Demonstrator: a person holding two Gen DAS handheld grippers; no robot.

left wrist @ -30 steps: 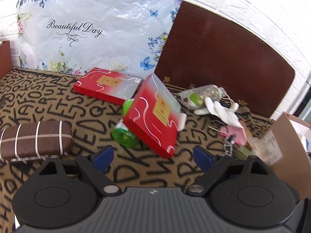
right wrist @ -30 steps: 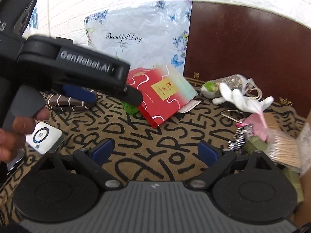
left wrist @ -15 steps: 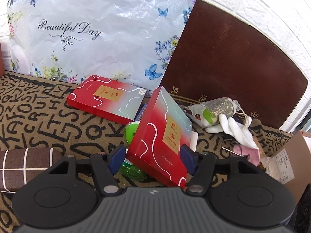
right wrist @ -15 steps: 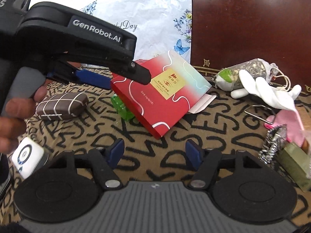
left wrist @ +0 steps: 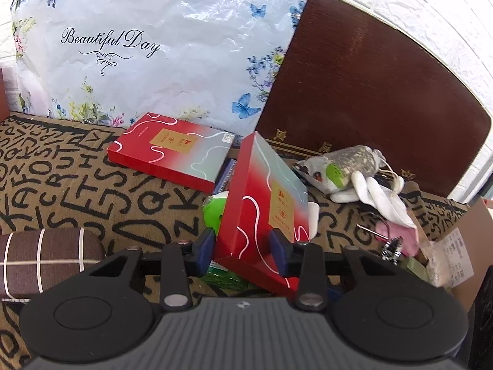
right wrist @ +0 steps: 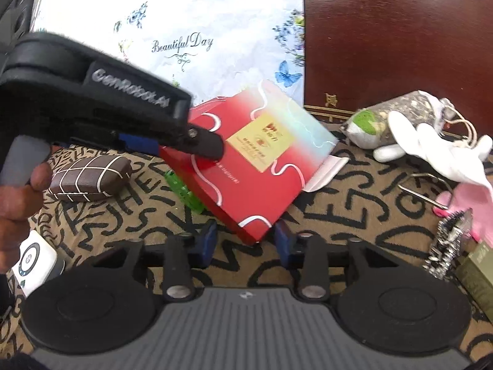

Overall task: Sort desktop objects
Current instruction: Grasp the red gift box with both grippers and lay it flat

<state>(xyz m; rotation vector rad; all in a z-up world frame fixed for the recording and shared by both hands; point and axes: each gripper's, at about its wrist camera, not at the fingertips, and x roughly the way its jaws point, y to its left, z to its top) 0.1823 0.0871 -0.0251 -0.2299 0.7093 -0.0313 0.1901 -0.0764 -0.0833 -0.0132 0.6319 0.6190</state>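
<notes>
- Two grippers were on one target: the tilted red box (left wrist: 262, 215), propped on a green plastic item (left wrist: 214, 215) on the letter-print cloth (left wrist: 77, 182), in front of the floral bag (left wrist: 154, 46).
- My left gripper (left wrist: 243, 249) had just been closing, with the box's near corner between its blue pads (left wrist: 205, 251). Both pads looked to be touching the box's sides, so I judged it pinched.
- The right wrist view showed that same gripper (right wrist: 197, 141) coming in from the left, its upper finger lying over the box's (right wrist: 255, 157) top face.
- My right gripper (right wrist: 246, 243) had also just been closing, around the box's lowest corner. Its pads sat just beside the edges; I couldn't tell if they pressed, so I called it not yet clamped.
- Step in hand, as I read it: securing the box to lift it off the clutter.
- A second red box (left wrist: 172, 151) lay flat further back, near the bag. That looked like the likely place to stack or pair the tilted one.
- Next move would call for a firm hold before lifting and for keeping the box level. Risk: the glossy corner slipping, or the green item rolling once uncovered.
- Brown striped case (left wrist: 46, 256) sat to the left, well apart. White glove (right wrist: 437, 151) and pouch (right wrist: 397, 117) were off to the right, untouched.
</notes>
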